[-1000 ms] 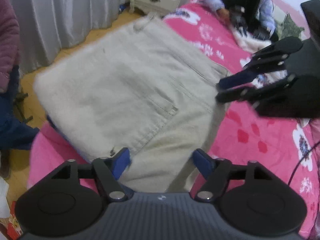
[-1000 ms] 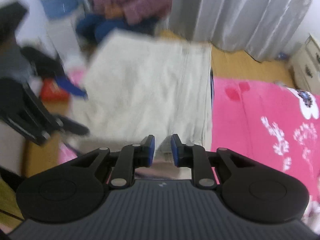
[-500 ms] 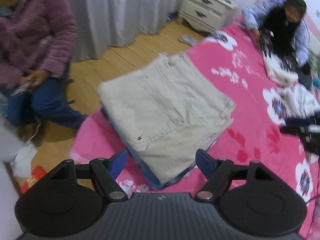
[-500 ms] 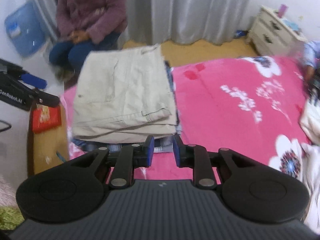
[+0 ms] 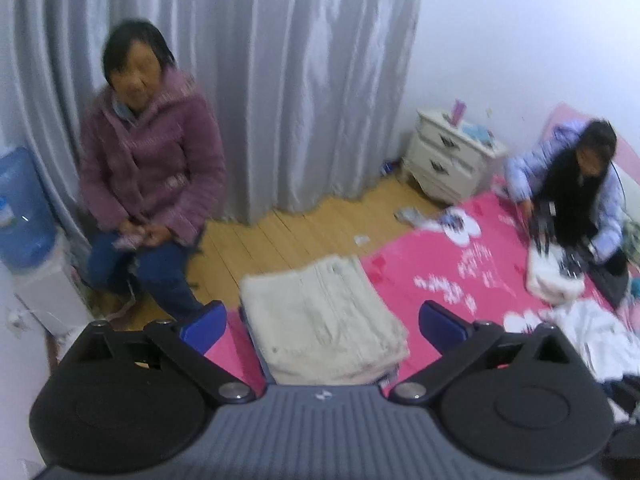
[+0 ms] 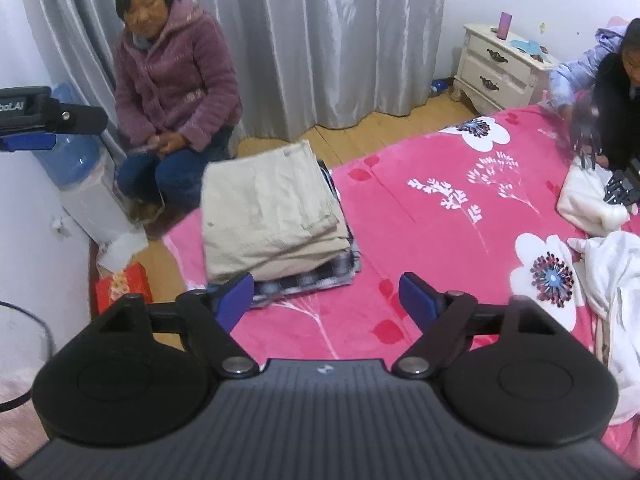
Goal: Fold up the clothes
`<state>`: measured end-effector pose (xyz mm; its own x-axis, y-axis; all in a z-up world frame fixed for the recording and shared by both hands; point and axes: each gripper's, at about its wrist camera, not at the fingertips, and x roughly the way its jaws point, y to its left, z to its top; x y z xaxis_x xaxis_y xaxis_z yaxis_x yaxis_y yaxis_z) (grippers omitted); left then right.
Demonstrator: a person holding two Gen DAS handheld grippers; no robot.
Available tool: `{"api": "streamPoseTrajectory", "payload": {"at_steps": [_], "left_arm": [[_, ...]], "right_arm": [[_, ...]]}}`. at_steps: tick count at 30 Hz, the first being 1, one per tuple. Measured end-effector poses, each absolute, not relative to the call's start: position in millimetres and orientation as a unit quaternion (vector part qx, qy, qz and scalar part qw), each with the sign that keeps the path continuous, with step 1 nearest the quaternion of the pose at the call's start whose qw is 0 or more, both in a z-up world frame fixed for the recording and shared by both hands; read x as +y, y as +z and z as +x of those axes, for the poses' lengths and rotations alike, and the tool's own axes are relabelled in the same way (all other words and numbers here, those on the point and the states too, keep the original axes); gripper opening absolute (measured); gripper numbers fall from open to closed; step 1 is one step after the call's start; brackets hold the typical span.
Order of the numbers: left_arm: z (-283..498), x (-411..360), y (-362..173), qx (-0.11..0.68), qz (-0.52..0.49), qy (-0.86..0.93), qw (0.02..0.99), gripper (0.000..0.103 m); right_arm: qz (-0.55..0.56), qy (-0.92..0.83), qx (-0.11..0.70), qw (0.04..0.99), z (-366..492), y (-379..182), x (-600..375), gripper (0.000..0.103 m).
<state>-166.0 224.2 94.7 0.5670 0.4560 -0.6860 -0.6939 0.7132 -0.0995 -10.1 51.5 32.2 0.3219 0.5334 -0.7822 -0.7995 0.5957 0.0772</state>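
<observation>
Folded beige trousers (image 5: 320,320) lie on top of a stack of folded clothes at the corner of the pink flowered bed (image 5: 460,280). In the right wrist view the trousers (image 6: 268,216) rest on a folded plaid garment (image 6: 308,280). My left gripper (image 5: 322,320) is open and empty, raised well above the stack. My right gripper (image 6: 326,298) is open and empty, above the bed in front of the stack. The left gripper's tip also shows at the left edge of the right wrist view (image 6: 48,120).
A woman in a purple jacket (image 6: 176,76) sits by the grey curtain beyond the stack. Another person (image 6: 612,92) handles white clothes at the far right. Loose white garments (image 6: 616,280) lie at my right. A water dispenser (image 6: 80,184), red box (image 6: 122,286) and nightstand (image 6: 500,68) stand around.
Both grippers have pulled back and up from the folded trousers. The right gripper has gone from shut to open. The left has stayed open. The stack has not moved.
</observation>
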Motion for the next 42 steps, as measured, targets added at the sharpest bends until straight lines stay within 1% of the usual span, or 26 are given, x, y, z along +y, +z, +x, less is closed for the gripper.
{"api": "streamPoseTrajectory", "payload": {"at_steps": [3, 4, 6, 8, 10, 13, 15, 19, 26, 36, 42], "left_arm": [[-159, 216, 109, 0.33, -0.181, 0.361, 0.853, 0.103], [-156, 215, 112, 0.334, -0.182, 0.363, 0.85, 0.103], [-150, 216, 113, 0.349, -0.186, 0.37, 0.841, 0.103], [-148, 214, 113, 0.355, -0.186, 0.367, 0.839, 0.103], [-145, 214, 107, 0.364, -0.191, 0.36, 0.838, 0.103], [-144, 220, 95, 0.389, -0.219, 0.362, 0.818, 0.102], [-147, 222, 88, 0.391, -0.236, 0.367, 0.81, 0.102], [-150, 224, 80, 0.397, -0.233, 0.38, 0.802, 0.102], [-156, 230, 76, 0.382, -0.265, 0.398, 0.791, 0.102], [-163, 229, 69, 0.387, -0.259, 0.397, 0.791, 0.102], [-171, 228, 67, 0.387, -0.273, 0.394, 0.788, 0.102]], "right_arm": [[-0.136, 0.421, 0.408, 0.799, -13, 47, 53, 0.091], [-0.131, 0.421, 0.404, 0.802, -15, 52, 54, 0.093], [-0.141, 0.411, 0.391, 0.811, -20, 60, 61, 0.095], [-0.166, 0.395, 0.377, 0.821, -25, 66, 70, 0.1], [-0.181, 0.387, 0.364, 0.827, -30, 70, 78, 0.102], [-0.204, 0.375, 0.363, 0.829, -31, 71, 91, 0.102], [-0.214, 0.363, 0.368, 0.829, -31, 68, 101, 0.102], [-0.22, 0.351, 0.387, 0.824, -28, 65, 111, 0.102], [-0.248, 0.355, 0.39, 0.813, -36, 59, 119, 0.102], [-0.272, 0.367, 0.393, 0.798, -46, 53, 137, 0.102], [-0.27, 0.366, 0.413, 0.789, -51, 43, 141, 0.102]]}}
